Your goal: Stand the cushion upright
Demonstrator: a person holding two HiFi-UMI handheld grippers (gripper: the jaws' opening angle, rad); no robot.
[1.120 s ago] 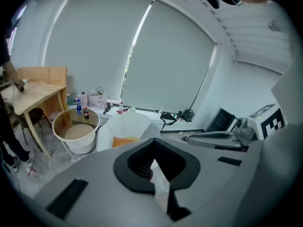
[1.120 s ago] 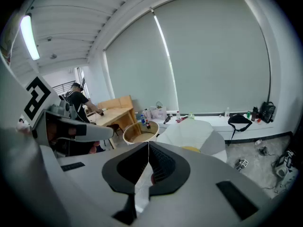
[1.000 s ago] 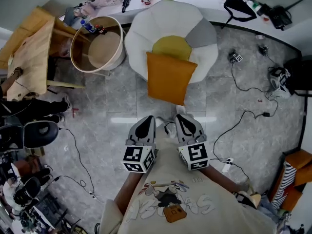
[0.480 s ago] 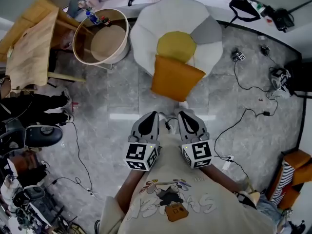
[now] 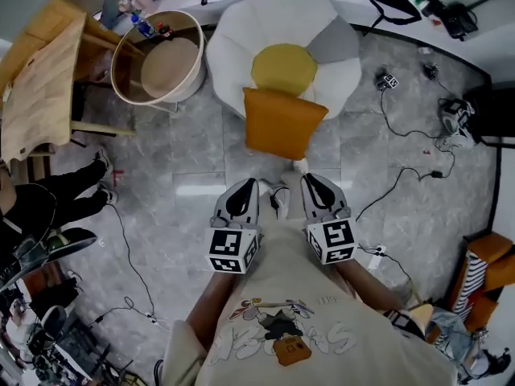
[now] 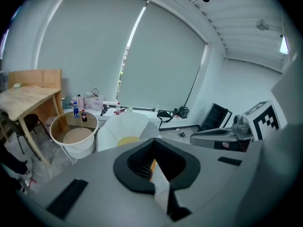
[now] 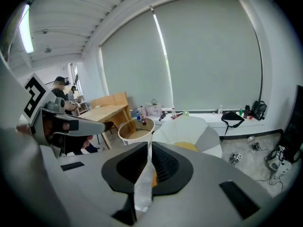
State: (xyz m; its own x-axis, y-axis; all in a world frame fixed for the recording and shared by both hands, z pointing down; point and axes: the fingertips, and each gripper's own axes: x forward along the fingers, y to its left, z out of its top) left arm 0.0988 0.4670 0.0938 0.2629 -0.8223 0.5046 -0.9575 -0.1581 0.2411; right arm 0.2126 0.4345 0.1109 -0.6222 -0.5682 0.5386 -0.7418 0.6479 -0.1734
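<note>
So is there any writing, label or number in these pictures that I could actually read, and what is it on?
No text reads clearly.
Shirt: outlined lettering under a cartoon print, too warped to read.
Bottles: labels too small to read.
Cubes on the left gripper and right gripper: black-and-white square patterns, no words.

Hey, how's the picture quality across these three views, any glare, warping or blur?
Head view: sharp and evenly lit, orange cushion crisp, one pale glare streak on the floor. Left gripper view: heavy fisheye, black corners, window blind edges bowed. Right gripper view: same warping, ceiling light blown out.
</note>
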